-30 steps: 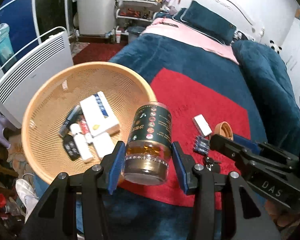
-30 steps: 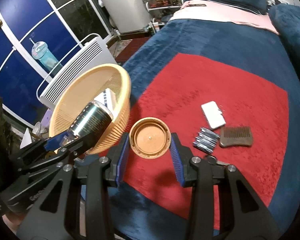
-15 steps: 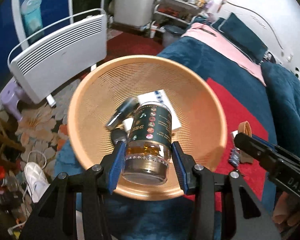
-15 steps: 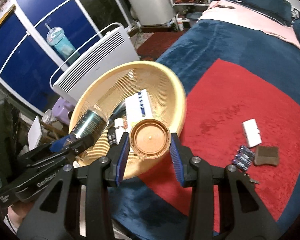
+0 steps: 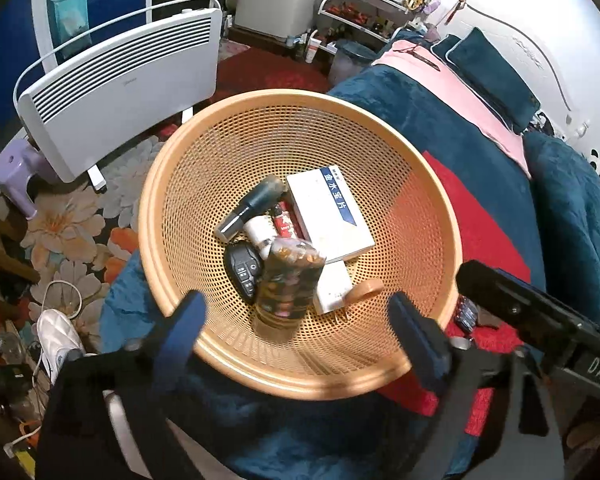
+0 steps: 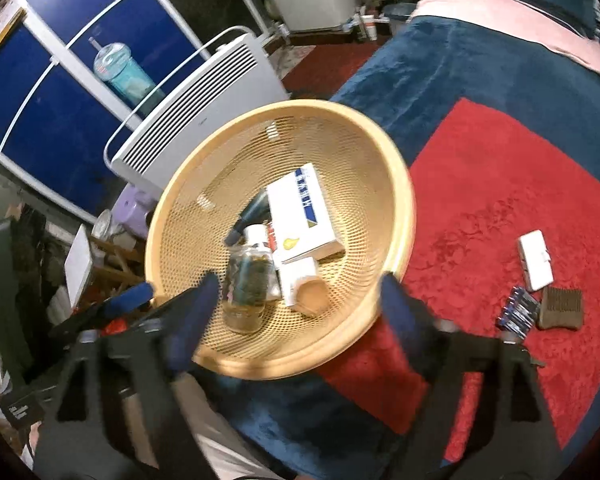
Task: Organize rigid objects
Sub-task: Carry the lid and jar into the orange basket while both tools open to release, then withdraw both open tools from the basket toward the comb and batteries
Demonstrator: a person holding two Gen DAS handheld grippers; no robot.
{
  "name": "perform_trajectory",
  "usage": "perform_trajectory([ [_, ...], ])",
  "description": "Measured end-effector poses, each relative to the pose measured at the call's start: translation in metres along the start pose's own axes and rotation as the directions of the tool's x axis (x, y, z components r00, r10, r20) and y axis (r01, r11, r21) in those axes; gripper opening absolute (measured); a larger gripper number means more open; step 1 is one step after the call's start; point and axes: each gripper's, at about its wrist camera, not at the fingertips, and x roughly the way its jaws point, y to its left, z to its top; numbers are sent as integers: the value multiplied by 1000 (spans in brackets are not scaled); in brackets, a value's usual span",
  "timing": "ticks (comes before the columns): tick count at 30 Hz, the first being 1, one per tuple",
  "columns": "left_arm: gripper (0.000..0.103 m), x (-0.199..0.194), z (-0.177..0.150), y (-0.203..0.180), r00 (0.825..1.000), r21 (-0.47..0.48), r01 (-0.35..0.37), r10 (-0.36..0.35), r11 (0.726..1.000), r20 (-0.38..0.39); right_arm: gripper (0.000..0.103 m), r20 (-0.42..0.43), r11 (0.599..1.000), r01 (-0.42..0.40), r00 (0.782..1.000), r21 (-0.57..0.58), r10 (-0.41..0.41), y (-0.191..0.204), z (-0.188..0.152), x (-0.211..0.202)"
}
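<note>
A tan mesh basket (image 5: 300,98) sits at the bed's edge. My left gripper (image 5: 298,336) hangs over its near rim, jaws opening wide, pads clear of everything. The glass jar (image 5: 288,280), blurred, lies loose in the basket below them. My right gripper (image 6: 296,314) is also over the basket (image 6: 284,110), jaws opening, nothing pressed between them. The orange lid (image 6: 310,294) rests in the basket beside the jar (image 6: 248,284). A white box with a blue stripe (image 5: 326,212), a car key (image 5: 244,268) and a dark tube (image 5: 254,204) lie there too.
On the red blanket (image 6: 480,200) lie a small white box (image 6: 534,260), a pack of batteries (image 6: 516,312) and a brown comb (image 6: 560,308). A white heater (image 5: 116,84) stands on the floor behind the basket, with a purple stool (image 5: 18,168) and clutter.
Both grippers moved from over the blanket to over the basket, then opened. The jar left the left jaws and the lid left the right jaws; both now lie in the basket.
</note>
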Motion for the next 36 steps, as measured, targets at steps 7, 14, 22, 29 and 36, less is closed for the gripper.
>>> perform_trajectory([
  [7,102,0,-6,-7,997,38,-79,79,996,-6,103,-23,997,72,997,5,-72,-11,-7,-8],
  [14,102,2,-14,-14,995,53,-99,100,994,-16,103,-28,997,80,996,5,-79,-18,-15,-14],
  [22,102,-2,-17,-19,994,58,-106,107,993,-8,103,-31,997,73,997,10,-72,-24,-19,-17],
  [29,102,0,-18,-27,993,77,-114,115,990,-10,103,-35,998,64,997,19,-63,-29,-25,-19],
  [36,102,0,-18,-36,993,91,-117,118,989,-9,103,-33,997,67,997,34,-66,-37,-27,-22],
])
